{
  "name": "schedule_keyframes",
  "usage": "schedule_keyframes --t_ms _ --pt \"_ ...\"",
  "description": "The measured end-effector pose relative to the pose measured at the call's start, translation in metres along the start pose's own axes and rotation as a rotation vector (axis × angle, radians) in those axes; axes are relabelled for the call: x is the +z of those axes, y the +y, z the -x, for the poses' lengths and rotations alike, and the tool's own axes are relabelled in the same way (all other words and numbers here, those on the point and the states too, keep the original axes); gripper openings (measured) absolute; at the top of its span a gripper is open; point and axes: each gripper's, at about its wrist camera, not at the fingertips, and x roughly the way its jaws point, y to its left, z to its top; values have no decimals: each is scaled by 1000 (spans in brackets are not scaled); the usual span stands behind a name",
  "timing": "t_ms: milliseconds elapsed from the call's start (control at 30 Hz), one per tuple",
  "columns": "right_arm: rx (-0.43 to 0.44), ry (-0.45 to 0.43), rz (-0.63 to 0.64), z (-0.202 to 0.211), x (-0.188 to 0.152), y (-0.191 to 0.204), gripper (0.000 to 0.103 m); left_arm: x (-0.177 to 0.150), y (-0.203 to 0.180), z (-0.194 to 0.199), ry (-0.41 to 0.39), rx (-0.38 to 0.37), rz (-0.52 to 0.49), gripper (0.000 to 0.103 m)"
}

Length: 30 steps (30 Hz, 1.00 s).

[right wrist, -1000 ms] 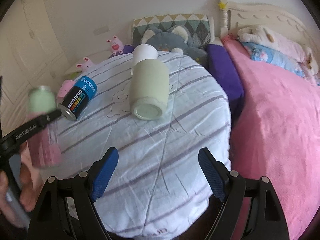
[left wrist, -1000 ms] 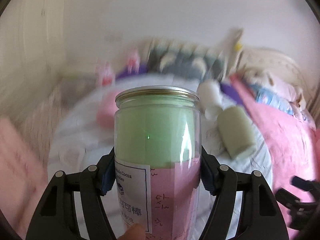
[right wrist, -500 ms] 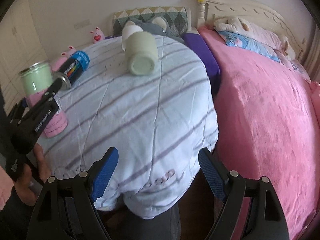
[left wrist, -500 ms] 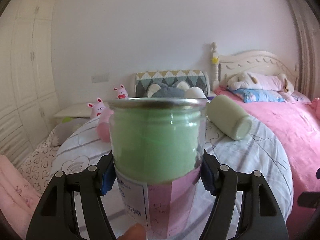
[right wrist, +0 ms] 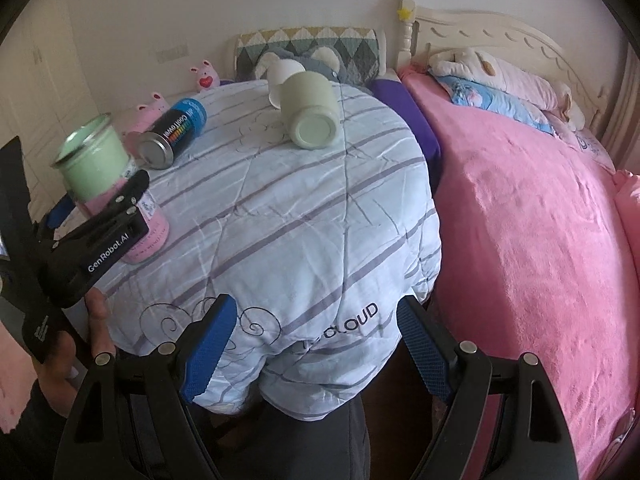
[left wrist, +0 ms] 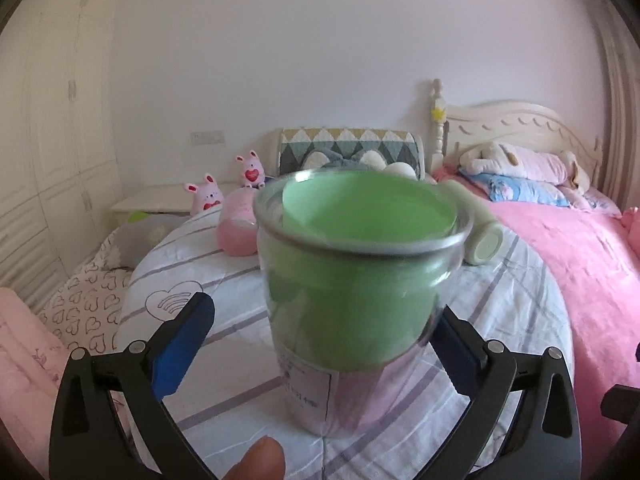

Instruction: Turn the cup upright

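Standing upright near the left edge of the quilt (right wrist: 304, 216), the cup (left wrist: 360, 280) sits mouth up between the left gripper (left wrist: 320, 344)'s blue pads, which are spread apart and clear of it on at least 1 side; I judge it has just been set down and let go, so the flip looks done; the soft, wrinkled bedding under it could still let it tip. It is a clear cylinder with a metal rim, green above, pink below, a white label on its wall. The right gripper (right wrist: 316, 344) hangs idle over the near edge, jaws wide apart and empty. Toward the far edge lie a pale green jar (right wrist: 310, 114) on its side, smooth and matte, and a blue can (right wrist: 174, 132), glossy with a steel end.
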Motion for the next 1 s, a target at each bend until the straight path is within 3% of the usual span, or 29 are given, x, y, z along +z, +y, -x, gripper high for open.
schedule_keyframes --t_ms 133,267,433,733,1000 --pt "10 -40 -6 13 0 -2 84 8 -2 10 49 -16 -28 103" --pt "19 -88 0 24 4 -2 84 16 -6 27 98 65 -75 103" --pt "50 -192 28 50 11 6 84 26 2 60 176 88 -49 103" --pt "109 -341 73 93 -3 26 84 31 21 141 207 166 -24 103" --pt "150 -395 97 117 -36 44 84 16 35 196 217 247 -17 103"
